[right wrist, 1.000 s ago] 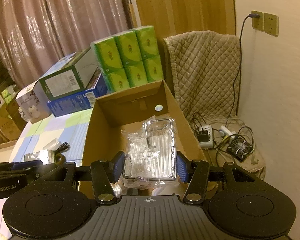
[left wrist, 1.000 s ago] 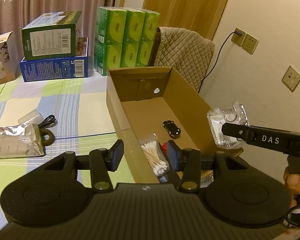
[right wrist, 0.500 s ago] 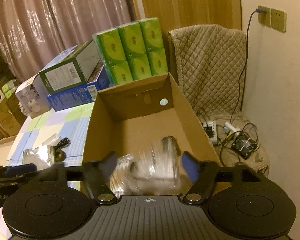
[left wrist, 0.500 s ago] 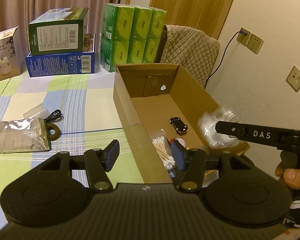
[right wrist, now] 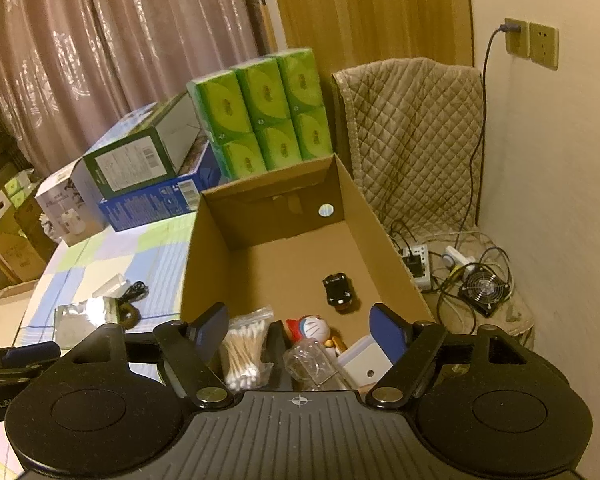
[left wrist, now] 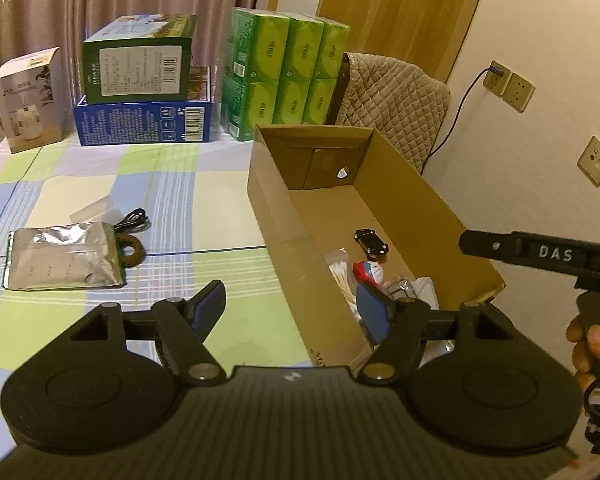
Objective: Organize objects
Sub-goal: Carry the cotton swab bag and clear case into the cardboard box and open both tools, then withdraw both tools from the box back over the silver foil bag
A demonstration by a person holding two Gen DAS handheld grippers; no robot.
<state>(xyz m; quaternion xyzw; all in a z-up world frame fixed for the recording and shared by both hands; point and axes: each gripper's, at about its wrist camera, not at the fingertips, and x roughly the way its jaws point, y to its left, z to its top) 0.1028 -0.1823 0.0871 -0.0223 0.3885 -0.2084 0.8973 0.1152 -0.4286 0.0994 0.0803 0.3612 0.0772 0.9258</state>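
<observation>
Your table [left wrist: 180, 184], under one checked cloth, carries one open cardboard box [right wrist: 384, 240] at its right edge; behind it stand six green tissue packs [right wrist: 268, 116] in two rows of three, and beside them one green carton [left wrist: 138, 66] stacked on one blue carton [left wrist: 144, 124]; one silver pouch [left wrist: 60, 260] lies on the cloth left of the box, one brown ring [left wrist: 132, 250] touching it; inside the box you have one bag of cotton swabs [right wrist: 244, 350], one clear packet [right wrist: 312, 364], one small figurine [right wrist: 310, 328] and one black toy car [right wrist: 339, 291]; your left gripper [left wrist: 290, 306] is opening, nothing between its pads; your right gripper [right wrist: 300, 330] is opening above the box, gripping nothing.
</observation>
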